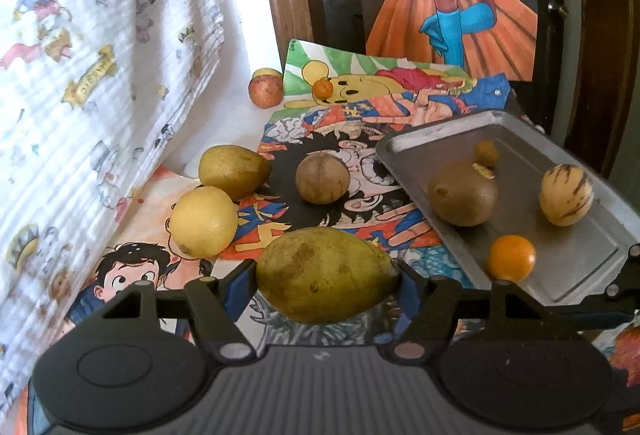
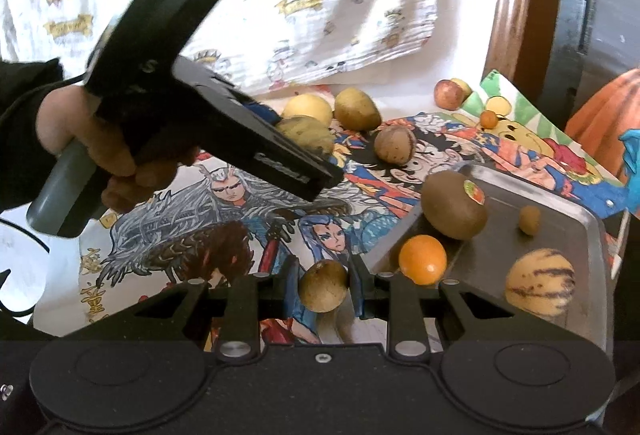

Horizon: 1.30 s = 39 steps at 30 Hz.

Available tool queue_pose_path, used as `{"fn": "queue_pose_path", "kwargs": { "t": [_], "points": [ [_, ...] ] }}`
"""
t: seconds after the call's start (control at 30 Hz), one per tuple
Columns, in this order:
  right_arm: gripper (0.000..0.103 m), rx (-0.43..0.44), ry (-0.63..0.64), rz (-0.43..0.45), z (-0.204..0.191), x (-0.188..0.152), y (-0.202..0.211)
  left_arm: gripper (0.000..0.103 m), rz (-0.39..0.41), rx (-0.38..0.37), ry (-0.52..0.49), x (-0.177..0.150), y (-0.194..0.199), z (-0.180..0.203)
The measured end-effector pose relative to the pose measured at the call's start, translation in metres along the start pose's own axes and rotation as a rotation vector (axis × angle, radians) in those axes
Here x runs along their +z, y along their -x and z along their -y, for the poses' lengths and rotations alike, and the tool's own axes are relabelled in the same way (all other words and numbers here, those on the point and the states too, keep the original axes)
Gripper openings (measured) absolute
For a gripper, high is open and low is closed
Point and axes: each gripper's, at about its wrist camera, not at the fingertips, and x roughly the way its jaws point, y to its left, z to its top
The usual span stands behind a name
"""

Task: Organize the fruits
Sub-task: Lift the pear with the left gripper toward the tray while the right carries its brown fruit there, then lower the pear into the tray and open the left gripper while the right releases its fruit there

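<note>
Cartoon-papered bench (image 1: 132,275): your left hand-held gripper (image 1: 327,275) grips a pear, your right hand-held gripper (image 2: 324,285) a small brown fruit, both short of the metal tray (image 1: 576,267), which holds four fruits; six remain outside.

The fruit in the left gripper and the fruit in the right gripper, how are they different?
The pear in the left gripper is long, greenish-yellow and blotchy; the round fruit in the right gripper is small, tan-brown and nearly spherical. The pear spreads its jaws wide, while the round fruit sits in a narrow gap. Both are clamped, neither yet on the metal tray.
</note>
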Motion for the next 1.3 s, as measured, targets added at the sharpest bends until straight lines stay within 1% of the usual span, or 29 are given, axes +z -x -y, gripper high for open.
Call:
{"fn": "queue_pose_path", "kwargs": {
  "t": [0.2,0.33,0.57,0.77,1.03,1.3],
  "points": [
    [0.028,-0.04,-0.062,0.036,0.012,-0.009,0.018,0.075,0.035,-0.012,0.022,-0.001,0.021,0.015],
    [0.028,-0.086,-0.119,0.058,0.026,-0.017,0.03,0.075,0.057,-0.033,0.044,-0.001,0.031,0.027],
    [0.028,-0.187,-0.205,0.085,0.056,-0.032,0.047,0.075,0.078,-0.092,0.071,-0.007,0.043,0.05],
    [0.028,-0.244,-0.257,0.113,0.078,-0.038,0.053,0.075,0.095,-0.149,0.048,-0.013,0.049,0.07],
    [0.028,-0.266,-0.31,0.105,0.096,-0.047,0.045,0.075,0.093,-0.199,0.0,-0.013,0.041,0.09],
    [0.028,-0.267,-0.332,0.08,0.104,-0.051,0.033,0.075,0.066,-0.244,-0.039,-0.016,0.029,0.1]
  ]
}}
